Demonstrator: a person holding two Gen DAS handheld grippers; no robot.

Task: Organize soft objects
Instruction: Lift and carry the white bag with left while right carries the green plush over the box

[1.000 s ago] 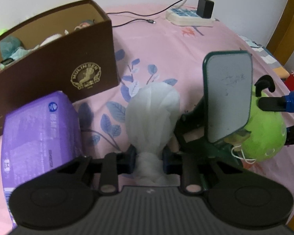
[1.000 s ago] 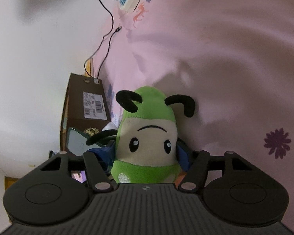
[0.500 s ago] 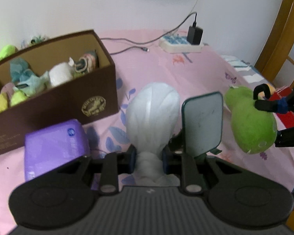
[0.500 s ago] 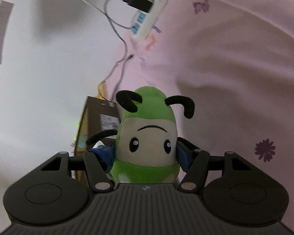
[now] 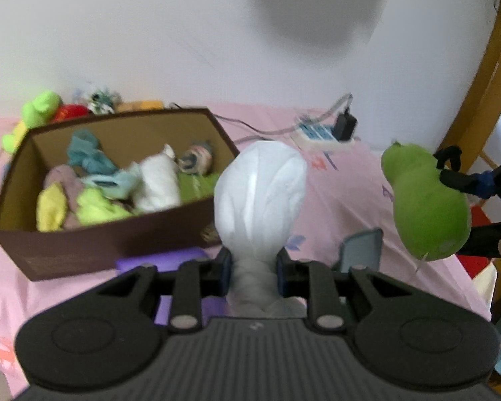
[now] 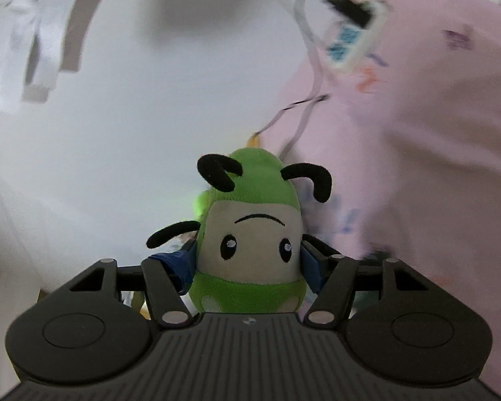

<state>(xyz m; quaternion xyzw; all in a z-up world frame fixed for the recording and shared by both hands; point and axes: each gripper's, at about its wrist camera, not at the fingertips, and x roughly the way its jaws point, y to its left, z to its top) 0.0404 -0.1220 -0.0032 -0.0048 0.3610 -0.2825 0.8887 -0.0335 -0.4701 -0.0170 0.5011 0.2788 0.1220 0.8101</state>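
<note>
White and crinkly, one soft bundle [image 5: 260, 200] is squeezed tight by the left gripper [image 5: 253, 267] above the pink bed — one round green plush toy [image 6: 250, 247] is gripped by the right gripper [image 6: 248, 264]; one brown box [image 5: 110, 234] is filled with soft things.

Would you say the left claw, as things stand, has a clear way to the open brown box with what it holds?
Probably yes. The left claw is shut on the white cloth bundle, lifted off the pink sheet, and the brown box lies just ahead to its left, open-topped. It is part-filled with soft things, yet nothing stands between them.
</note>
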